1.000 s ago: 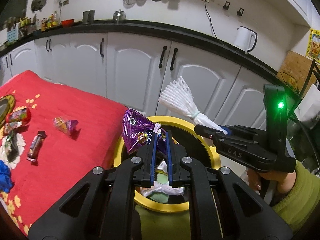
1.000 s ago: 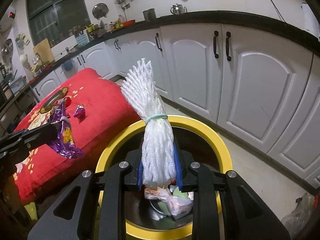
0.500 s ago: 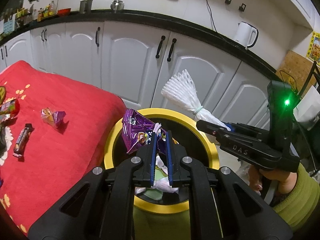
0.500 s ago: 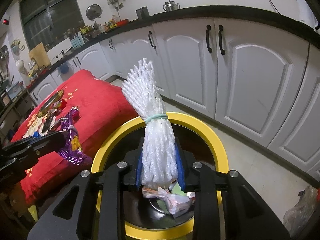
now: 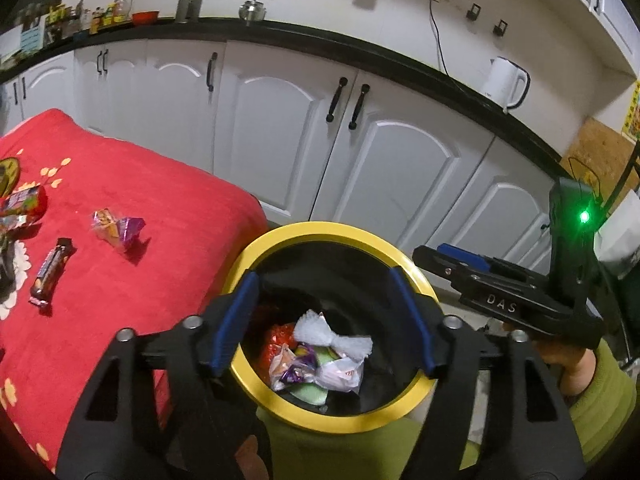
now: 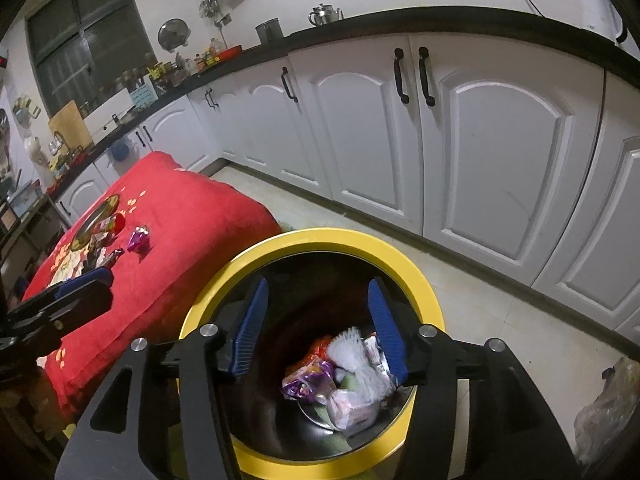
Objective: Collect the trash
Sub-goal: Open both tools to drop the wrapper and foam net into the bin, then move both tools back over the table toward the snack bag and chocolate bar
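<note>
From the left: on the red cloth-covered bench (image 5: 120,280) lie a dark rectangular chocolate-bar wrapper (image 5: 51,272) and, just beside it, a crumpled pink-and-purple foil sweet wrapper (image 5: 118,229), both still uncollected, with more wrappers at the far left edge. To their right stands the round black bin with a yellow rim (image 5: 336,229), touching the bench's corner. My left gripper (image 5: 324,320) hangs over the bin's mouth, its blue-padded fingers (image 5: 236,320) spreading apart with nothing between them; my right gripper (image 6: 316,324) is above the same opening, its fingers (image 6: 386,328) likewise parting and empty. At the bottom of the bin rest a white foam-net sleeve (image 5: 334,336) and a purple foil snack bag (image 6: 306,380) among other wrappers. I judge the step in hand to be the drop into the bin, now done; the next move calls for swinging a gripper back left over the bench, lowering open fingers astride a wrapper, and closing on it.
</note>
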Tool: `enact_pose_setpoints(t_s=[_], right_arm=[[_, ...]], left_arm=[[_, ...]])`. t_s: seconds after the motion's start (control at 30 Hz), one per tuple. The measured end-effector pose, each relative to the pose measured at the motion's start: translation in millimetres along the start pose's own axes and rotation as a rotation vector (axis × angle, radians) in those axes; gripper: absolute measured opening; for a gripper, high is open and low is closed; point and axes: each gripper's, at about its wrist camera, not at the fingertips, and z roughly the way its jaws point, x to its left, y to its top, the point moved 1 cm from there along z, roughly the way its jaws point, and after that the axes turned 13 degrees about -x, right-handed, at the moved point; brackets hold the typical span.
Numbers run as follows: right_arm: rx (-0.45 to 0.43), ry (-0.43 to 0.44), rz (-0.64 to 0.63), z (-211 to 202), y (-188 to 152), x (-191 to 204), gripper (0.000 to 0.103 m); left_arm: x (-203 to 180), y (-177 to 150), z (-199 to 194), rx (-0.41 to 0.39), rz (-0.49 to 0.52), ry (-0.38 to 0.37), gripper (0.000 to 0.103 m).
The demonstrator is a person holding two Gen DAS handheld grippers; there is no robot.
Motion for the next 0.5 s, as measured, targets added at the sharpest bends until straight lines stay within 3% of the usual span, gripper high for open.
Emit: enact_pose_setpoints(t_s=[0.03,0.1,0.5], right_arm=[[-0.002,-0.001,0.001,0,1,0,0.054],[-0.011,-0.002,0.001,-2,2,1,0.056],[-0.054,0.02,-0.031,-11,10,21,0.061]], left_arm=[[1,1,-1,-0.004,-0.003,0.007,0.078],[4,2,-4,-0.015,-0.008,0.022,0.089],[11,11,-26,-0.083,0.013,0.106,0.091]])
